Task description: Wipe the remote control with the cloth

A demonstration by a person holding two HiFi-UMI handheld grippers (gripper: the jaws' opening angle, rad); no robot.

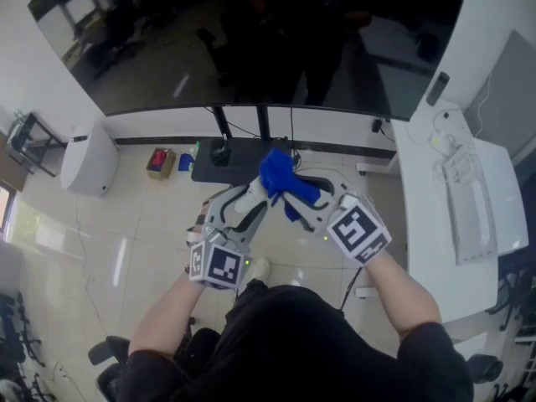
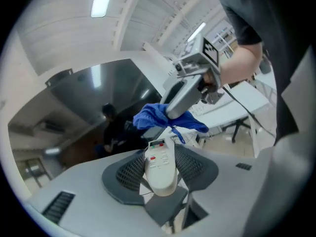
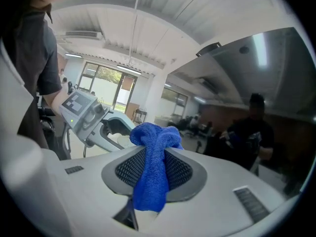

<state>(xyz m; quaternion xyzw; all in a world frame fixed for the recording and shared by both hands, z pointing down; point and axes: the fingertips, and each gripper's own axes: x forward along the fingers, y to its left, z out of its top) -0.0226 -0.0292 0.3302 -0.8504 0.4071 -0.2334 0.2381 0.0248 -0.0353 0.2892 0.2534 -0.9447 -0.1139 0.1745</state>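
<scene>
Both grippers are held up close together in front of a big dark screen. My left gripper [image 2: 160, 171] is shut on a white remote control [image 2: 160, 164] with red and green buttons, its button face up between the jaws. My right gripper [image 3: 153, 177] is shut on a bunched blue cloth [image 3: 152, 172] that hangs over its jaws. In the left gripper view the blue cloth [image 2: 163, 116] sits right at the remote's far end, under the right gripper's grey finger. From the head view, the blue cloth [image 1: 283, 182] covers where the two grippers meet, and the remote is hidden.
A large dark screen [image 1: 251, 40] on a black stand [image 1: 224, 159] fills the space ahead. A white table [image 1: 431, 224] with a keyboard [image 1: 473, 212] runs along the right. A white appliance [image 1: 88, 157] and a red box [image 1: 159, 162] stand on the floor at the left.
</scene>
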